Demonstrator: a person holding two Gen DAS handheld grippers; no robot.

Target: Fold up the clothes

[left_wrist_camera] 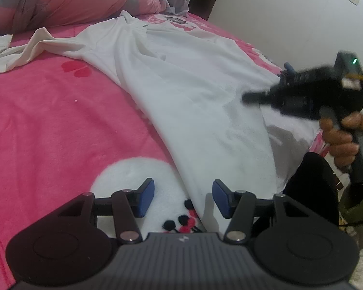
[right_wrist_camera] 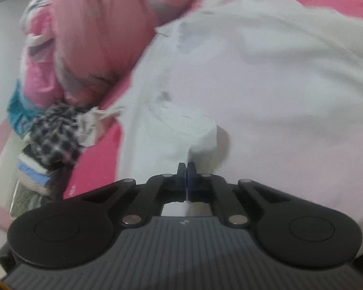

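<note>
A soft white knit T-shirt [left_wrist_camera: 181, 77] lay spread across the fuzzy pink fleece bedcover [left_wrist_camera: 48, 111], its body running from about eleven o'clock down to five o'clock in the left wrist view, one limp sleeve trailing toward nine.

The right gripper [right_wrist_camera: 187, 176] was pinched tight on a raised ridge of the shirt's edge, cloth squeezed between its blue pads; motion blur suggested it was carrying that edge. The left gripper [left_wrist_camera: 183, 199] hung with its jaws spread wide and nothing between them, just above the hem near a white plush patch [left_wrist_camera: 138, 176] of the cover.

Judging by this, a fold was under way. The next move probably called for the left gripper to pin or lift the near hem so the thin, wrinkle-prone fabric turned over evenly.
</note>
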